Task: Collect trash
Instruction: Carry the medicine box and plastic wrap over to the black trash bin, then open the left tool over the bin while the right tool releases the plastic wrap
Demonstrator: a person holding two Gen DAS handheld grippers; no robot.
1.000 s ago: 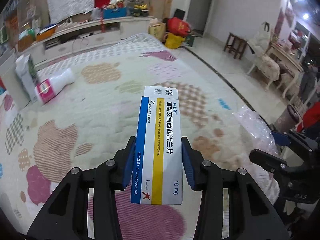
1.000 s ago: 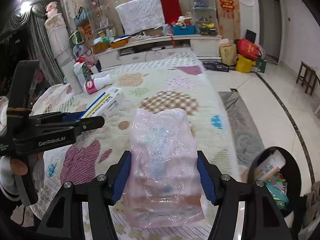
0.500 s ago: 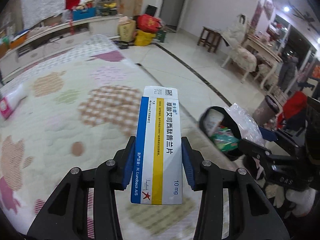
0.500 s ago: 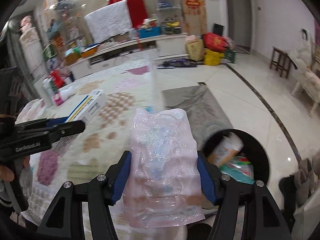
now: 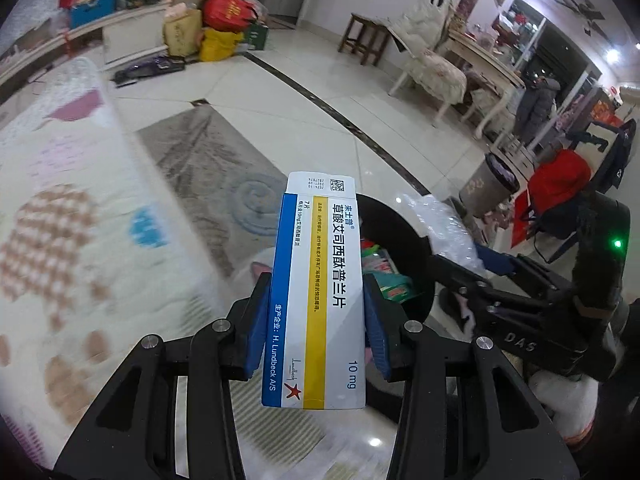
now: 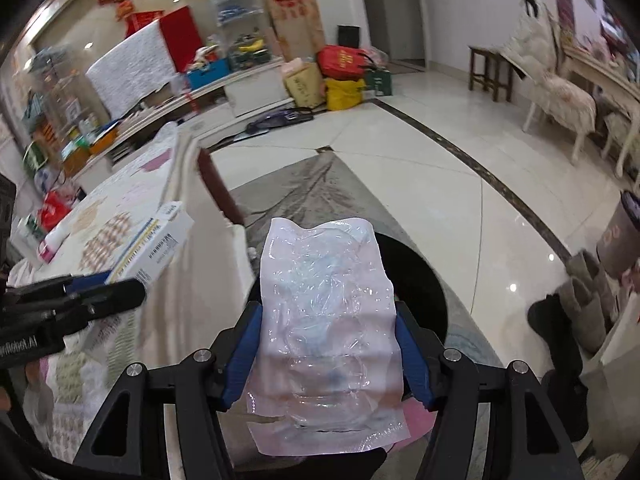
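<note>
i'm holding the left gripper (image 5: 316, 332) with its blue pads pressing both long sides of a medicine box (image 5: 318, 292), jaws closed down to the box's width, the box standing lengthwise between them and sticking out past the tips. the box is hanging over the near rim of the black bin (image 5: 404, 240), which is sitting on the floor beside the quilt-covered bed (image 5: 60, 216). i'm seeing colourful wrappers lying inside the bin. i'm keeping the right gripper (image 6: 332, 348) wider, its jaws clamping the two edges of a clear plastic packet (image 6: 328, 312), which is hovering right above the bin (image 6: 420, 280) and covering most of its mouth. in the right wrist view the left gripper (image 6: 100, 292) and the box (image 6: 154, 246) are showing to the bed side of the bin.
</note>
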